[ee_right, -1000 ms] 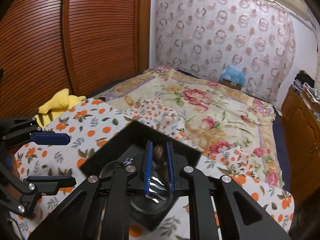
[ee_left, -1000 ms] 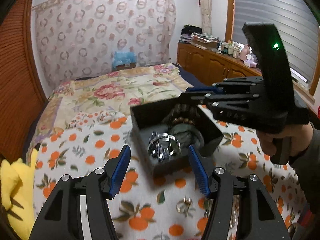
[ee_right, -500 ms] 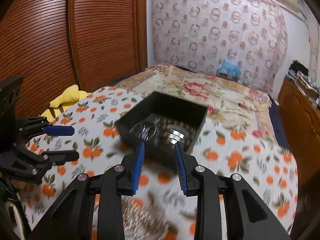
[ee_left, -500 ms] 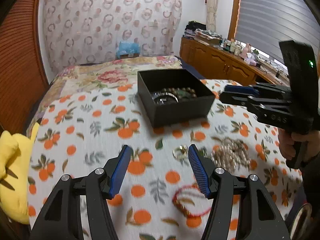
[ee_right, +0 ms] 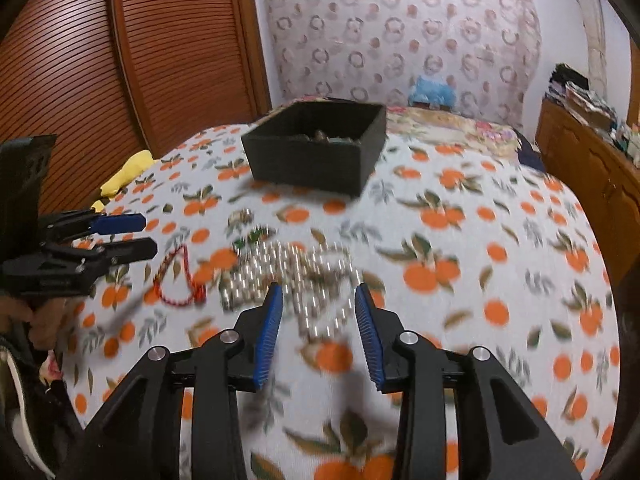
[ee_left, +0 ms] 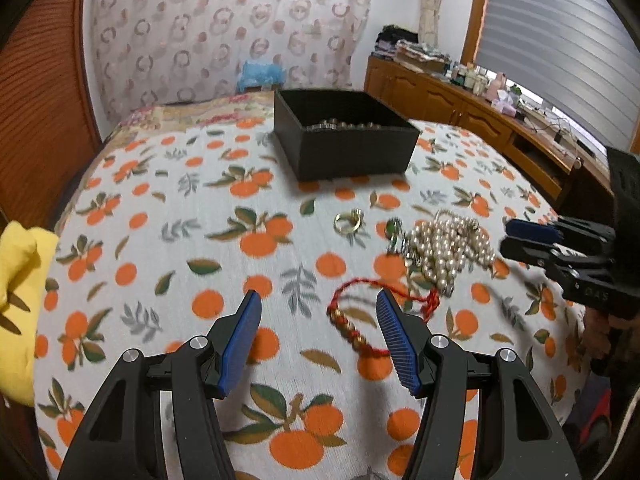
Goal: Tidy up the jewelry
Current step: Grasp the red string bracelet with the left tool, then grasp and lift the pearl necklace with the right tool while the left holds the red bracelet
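Red bracelet (ee_left: 376, 320) lies flat, long axis running diagonally.

A home bedroom: bed (ee_left: 168, 208) spread with orange-print cloth, louvred wooden wardrobe doors (ee_right: 160, 52), patterned wall hanging (ee_left: 224, 32), low wooden dresser (ee_left: 460, 108) crowded with bottles, blinds (ee_left: 560, 40) over window.

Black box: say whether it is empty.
Not empty. The open-topped black box already holds jewelry: metal rings and dark beads show above its front wall. How full, cannot tell.
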`<control>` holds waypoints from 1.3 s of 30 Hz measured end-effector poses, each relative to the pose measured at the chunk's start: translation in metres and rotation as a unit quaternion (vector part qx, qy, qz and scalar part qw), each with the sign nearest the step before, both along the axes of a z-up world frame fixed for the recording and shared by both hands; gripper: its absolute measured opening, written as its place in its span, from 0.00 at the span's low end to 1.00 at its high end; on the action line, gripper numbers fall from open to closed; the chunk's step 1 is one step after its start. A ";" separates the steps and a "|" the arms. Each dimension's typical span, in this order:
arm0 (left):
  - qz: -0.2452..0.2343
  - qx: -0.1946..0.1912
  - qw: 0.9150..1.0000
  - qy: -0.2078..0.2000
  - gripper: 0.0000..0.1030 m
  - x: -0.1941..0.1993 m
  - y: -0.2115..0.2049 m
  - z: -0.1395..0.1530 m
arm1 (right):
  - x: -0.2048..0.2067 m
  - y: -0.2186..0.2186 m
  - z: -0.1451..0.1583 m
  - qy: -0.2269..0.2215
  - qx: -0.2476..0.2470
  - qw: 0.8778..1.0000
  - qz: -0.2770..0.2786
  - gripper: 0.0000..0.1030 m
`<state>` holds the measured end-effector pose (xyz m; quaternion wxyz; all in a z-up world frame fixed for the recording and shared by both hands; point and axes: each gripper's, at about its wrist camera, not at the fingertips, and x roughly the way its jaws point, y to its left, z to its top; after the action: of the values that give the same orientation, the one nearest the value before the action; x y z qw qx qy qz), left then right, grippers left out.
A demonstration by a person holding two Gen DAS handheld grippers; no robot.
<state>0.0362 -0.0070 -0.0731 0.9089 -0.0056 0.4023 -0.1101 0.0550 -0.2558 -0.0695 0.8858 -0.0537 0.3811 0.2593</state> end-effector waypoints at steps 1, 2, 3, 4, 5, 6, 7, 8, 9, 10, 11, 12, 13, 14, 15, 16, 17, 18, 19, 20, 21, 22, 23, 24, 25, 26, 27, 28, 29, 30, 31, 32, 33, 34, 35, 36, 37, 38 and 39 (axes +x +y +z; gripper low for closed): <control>0.000 -0.002 1.000 0.007 0.56 0.000 -0.001 -0.003 | -0.002 -0.002 -0.002 0.002 -0.002 1.000 -0.004 0.39; 0.001 -0.002 1.000 0.011 0.55 0.000 -0.001 -0.005 | -0.005 -0.003 -0.004 0.003 -0.004 1.000 -0.007 0.39; 0.002 -0.003 1.000 0.014 0.53 0.000 -0.001 -0.006 | -0.008 -0.005 -0.005 0.003 -0.006 1.000 -0.011 0.39; 0.000 -0.005 1.000 0.017 0.49 -0.001 -0.003 -0.007 | -0.009 -0.006 -0.005 0.003 -0.005 1.000 -0.012 0.39; -0.004 -0.006 1.000 0.019 0.46 -0.002 -0.005 -0.007 | -0.012 -0.007 -0.006 0.003 -0.002 1.000 -0.010 0.39; -0.007 -0.006 1.000 0.020 0.34 -0.002 -0.007 -0.008 | -0.013 -0.006 -0.006 0.002 -0.002 1.000 -0.009 0.39; -0.014 -0.003 1.000 0.023 0.31 -0.002 -0.012 -0.009 | -0.015 -0.006 -0.006 0.000 -0.003 1.000 -0.009 0.39; -0.015 0.000 1.000 0.024 0.31 -0.003 -0.014 -0.009 | -0.016 -0.006 -0.007 -0.001 -0.003 1.000 -0.007 0.39; -0.015 0.004 1.000 0.024 0.31 -0.003 -0.017 -0.010 | -0.017 -0.005 -0.007 -0.001 -0.002 1.000 -0.006 0.39; -0.016 0.007 1.000 0.024 0.31 -0.003 -0.019 -0.010 | -0.018 -0.004 -0.008 0.000 -0.002 1.000 -0.005 0.39; -0.015 0.011 1.000 0.023 0.31 -0.002 -0.020 -0.010 | -0.018 -0.004 -0.009 -0.002 -0.004 1.000 -0.005 0.39; -0.013 0.014 1.000 0.023 0.31 -0.002 -0.021 -0.010 | -0.019 -0.004 -0.010 -0.003 -0.004 1.000 -0.005 0.39; -0.009 0.016 1.000 0.024 0.30 -0.001 -0.021 -0.010 | -0.018 -0.003 -0.010 -0.004 -0.004 1.000 -0.005 0.39; -0.008 0.017 0.999 0.026 0.30 0.001 -0.021 -0.011 | -0.019 -0.003 -0.010 -0.003 -0.006 1.000 -0.004 0.39; -0.007 0.016 0.999 0.029 0.29 0.002 -0.021 -0.013 | -0.019 -0.002 -0.011 -0.004 -0.007 1.000 -0.002 0.39; -0.006 0.020 0.999 0.027 0.26 0.002 -0.021 -0.013 | -0.019 -0.002 -0.011 -0.003 -0.006 1.000 -0.001 0.39; -0.006 0.026 0.999 0.025 0.25 0.002 -0.022 -0.013 | -0.018 -0.003 -0.011 -0.001 -0.003 1.000 -0.001 0.39; -0.006 0.028 0.999 0.025 0.21 0.003 -0.023 -0.013 | -0.017 -0.004 -0.012 0.002 -0.001 1.000 -0.002 0.39; -0.005 0.030 0.999 0.024 0.14 0.003 -0.023 -0.014 | -0.017 -0.004 -0.012 0.005 0.001 1.000 -0.003 0.39; -0.008 0.028 0.999 0.024 0.09 0.003 -0.023 -0.014 | -0.016 -0.004 -0.012 0.006 0.001 1.000 -0.004 0.39; -0.011 0.024 0.999 0.026 0.06 0.003 -0.022 -0.014 | -0.016 -0.004 -0.013 0.007 0.000 1.000 -0.004 0.39; -0.016 0.018 0.999 0.025 0.06 0.001 -0.021 -0.013 | -0.016 -0.003 -0.013 0.007 0.000 1.000 -0.003 0.39; -0.017 0.015 0.999 0.022 0.06 0.000 -0.020 -0.012 | -0.015 -0.003 -0.013 0.007 -0.001 1.000 -0.003 0.39; -0.017 0.010 1.000 0.016 0.06 -0.002 -0.019 -0.009 | -0.015 -0.003 -0.013 0.008 0.000 1.000 -0.003 0.39; -0.018 0.003 1.000 0.010 0.06 -0.004 -0.018 -0.005 | -0.015 -0.003 -0.013 0.008 0.000 1.000 -0.004 0.39; -0.017 -0.001 1.000 0.003 0.06 -0.006 -0.017 -0.002 | -0.015 -0.003 -0.013 0.009 0.000 1.000 -0.004 0.39; -0.016 -0.002 1.000 -0.003 0.06 -0.009 -0.017 0.002 | -0.015 -0.003 -0.014 0.010 0.000 1.000 -0.004 0.39; -0.014 -0.005 1.000 -0.012 0.06 -0.012 -0.016 0.006 | -0.014 -0.003 -0.014 0.010 -0.001 1.000 -0.004 0.39; -0.013 -0.007 1.000 -0.019 0.06 -0.014 -0.015 0.010 | -0.014 -0.003 -0.014 0.010 -0.001 1.000 -0.004 0.39; -0.010 -0.010 0.999 -0.029 0.06 -0.018 -0.014 0.015 | -0.014 -0.003 -0.014 0.010 -0.002 1.000 -0.004 0.39; -0.008 -0.012 0.999 -0.035 0.06 -0.019 -0.013 0.018 | -0.014 -0.003 -0.014 0.010 -0.002 1.000 -0.004 0.39; -0.005 -0.014 0.999 -0.042 0.06 -0.021 -0.012 0.021 | -0.014 -0.003 -0.014 0.010 -0.003 1.000 -0.003 0.39; -0.002 -0.015 0.999 -0.047 0.06 -0.023 -0.011 0.023 | -0.014 -0.002 -0.015 0.009 -0.006 1.000 -0.003 0.39; 0.001 -0.016 0.999 -0.052 0.06 -0.024 -0.009 0.024 | -0.014 -0.001 -0.015 0.008 -0.009 1.000 -0.004 0.39; 0.001 -0.018 0.998 -0.053 0.06 -0.024 -0.008 0.024 | -0.015 0.000 -0.014 0.007 -0.014 1.000 -0.003 0.39; 0.003 -0.021 0.998 -0.052 0.06 -0.024 -0.006 0.023 | -0.015 0.002 -0.014 0.004 -0.019 1.000 0.001 0.39; 0.006 -0.024 0.998 -0.051 0.06 -0.023 -0.005 0.022 | -0.015 0.004 -0.013 0.001 -0.023 1.000 0.005 0.39; 0.007 -0.024 0.998 -0.052 0.06 -0.024 -0.004 0.021 | -0.015 0.004 -0.012 0.000 -0.023 1.000 0.007 0.39; 0.008 -0.025 0.998 -0.051 0.06 -0.024 -0.003 0.020 | -0.013 0.006 -0.010 -0.002 -0.024 1.000 0.010 0.39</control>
<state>0.0125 -0.0105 -0.0532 0.9288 -0.0262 0.3520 -0.1130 0.0415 -0.2500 -0.0799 0.8822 -0.0789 0.3852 0.2591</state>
